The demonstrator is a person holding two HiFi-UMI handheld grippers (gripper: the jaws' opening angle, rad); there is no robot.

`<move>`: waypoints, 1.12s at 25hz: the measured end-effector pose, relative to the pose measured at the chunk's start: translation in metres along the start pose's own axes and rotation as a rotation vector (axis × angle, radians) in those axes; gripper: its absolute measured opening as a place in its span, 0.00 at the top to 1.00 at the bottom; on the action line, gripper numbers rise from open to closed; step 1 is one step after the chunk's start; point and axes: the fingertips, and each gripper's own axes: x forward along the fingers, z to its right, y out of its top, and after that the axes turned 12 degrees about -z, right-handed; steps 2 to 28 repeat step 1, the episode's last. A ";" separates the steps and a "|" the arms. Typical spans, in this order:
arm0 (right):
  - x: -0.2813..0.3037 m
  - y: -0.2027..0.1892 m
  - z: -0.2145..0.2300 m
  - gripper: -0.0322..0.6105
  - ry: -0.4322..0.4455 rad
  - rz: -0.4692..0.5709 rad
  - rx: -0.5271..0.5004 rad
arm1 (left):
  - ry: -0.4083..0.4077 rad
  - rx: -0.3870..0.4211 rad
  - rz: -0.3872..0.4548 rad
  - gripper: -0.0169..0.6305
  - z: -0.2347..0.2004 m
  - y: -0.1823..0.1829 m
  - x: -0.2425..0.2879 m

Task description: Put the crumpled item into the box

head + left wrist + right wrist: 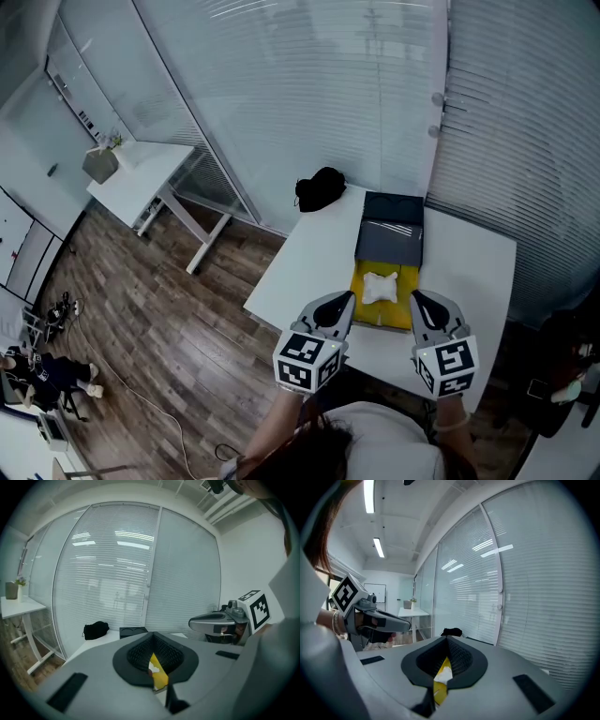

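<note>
Inside the yellow box (362, 298), the crumpled white wad (382, 286) is lying; the left gripper (345, 302) and right gripper (416, 300) are hovering nearby, jaws closed on nothing, so seemingly no grasp is needed.

Black bag (320, 187) on white table (469, 262), potted plant (99, 163) on side desk (150, 173).

Crumpled item (382, 287) laid on a sheet (385, 318) near the front of the surface (469, 267), box (392, 234) placed just behind the sheet, bag (320, 188) set at the far left corner, left gripper (334, 311) and right gripper (424, 314) held over the near edge, one at each side of the sheet, a second desk (141, 173) seen well apart to the left.
</note>
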 end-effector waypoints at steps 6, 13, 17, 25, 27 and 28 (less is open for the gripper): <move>0.002 0.001 0.001 0.91 -0.001 0.003 -0.002 | 0.000 0.000 -0.002 0.95 -0.001 0.000 0.002; 0.002 0.001 0.001 0.91 -0.001 0.003 -0.002 | 0.000 0.000 -0.002 0.95 -0.001 0.000 0.002; 0.002 0.001 0.001 0.91 -0.001 0.003 -0.002 | 0.000 0.000 -0.002 0.95 -0.001 0.000 0.002; 0.002 0.001 0.001 0.91 -0.001 0.003 -0.002 | 0.000 0.000 -0.002 0.95 -0.001 0.000 0.002; 0.002 0.001 0.001 0.91 -0.001 0.003 -0.002 | 0.000 0.000 -0.002 0.95 -0.001 0.000 0.002; 0.002 0.001 0.001 0.91 -0.001 0.003 -0.002 | 0.000 0.000 -0.002 0.95 -0.001 0.000 0.002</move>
